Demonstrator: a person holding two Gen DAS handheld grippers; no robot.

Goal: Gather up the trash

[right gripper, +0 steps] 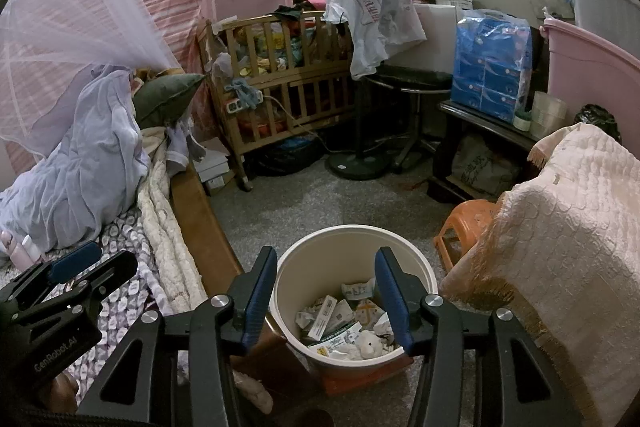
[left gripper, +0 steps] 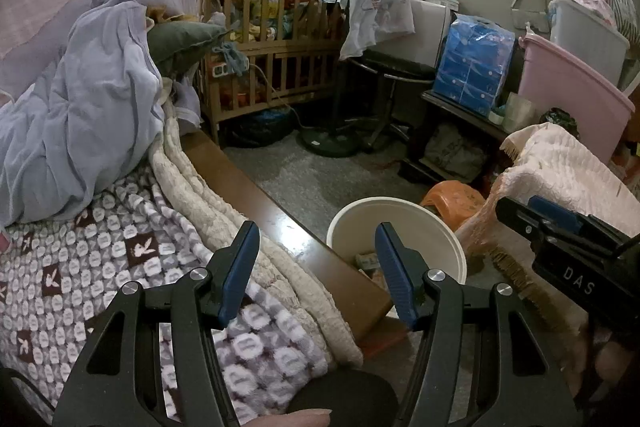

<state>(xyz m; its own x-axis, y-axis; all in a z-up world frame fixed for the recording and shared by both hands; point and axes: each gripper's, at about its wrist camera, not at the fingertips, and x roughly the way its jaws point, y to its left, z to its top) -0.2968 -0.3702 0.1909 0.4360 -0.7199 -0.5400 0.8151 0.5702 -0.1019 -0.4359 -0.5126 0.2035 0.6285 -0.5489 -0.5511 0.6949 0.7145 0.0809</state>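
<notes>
A cream round bin (right gripper: pixel 352 231) stands on the grey floor beside the bed. It holds trash (right gripper: pixel 344 323): crumpled paper, small cartons and wrappers. My right gripper (right gripper: pixel 326 254) hangs just above the bin's near side, open, with nothing between its blue pads. My left gripper (left gripper: pixel 317 229) is open and empty too, held over the bed's wooden edge (left gripper: pixel 304 247), with the bin (left gripper: pixel 360 211) just beyond its right finger. Each gripper's black body shows at the side of the other's view.
A patterned blanket (left gripper: pixel 120 267) and quilt cover the bed on the left. A pale fringed cloth drapes furniture (right gripper: pixel 560 247) on the right, with an orange stool (right gripper: pixel 464 223) beside it. Farther back stand a wooden crib (right gripper: pixel 280 87), a fan base (right gripper: pixel 356 163) and piled tubs.
</notes>
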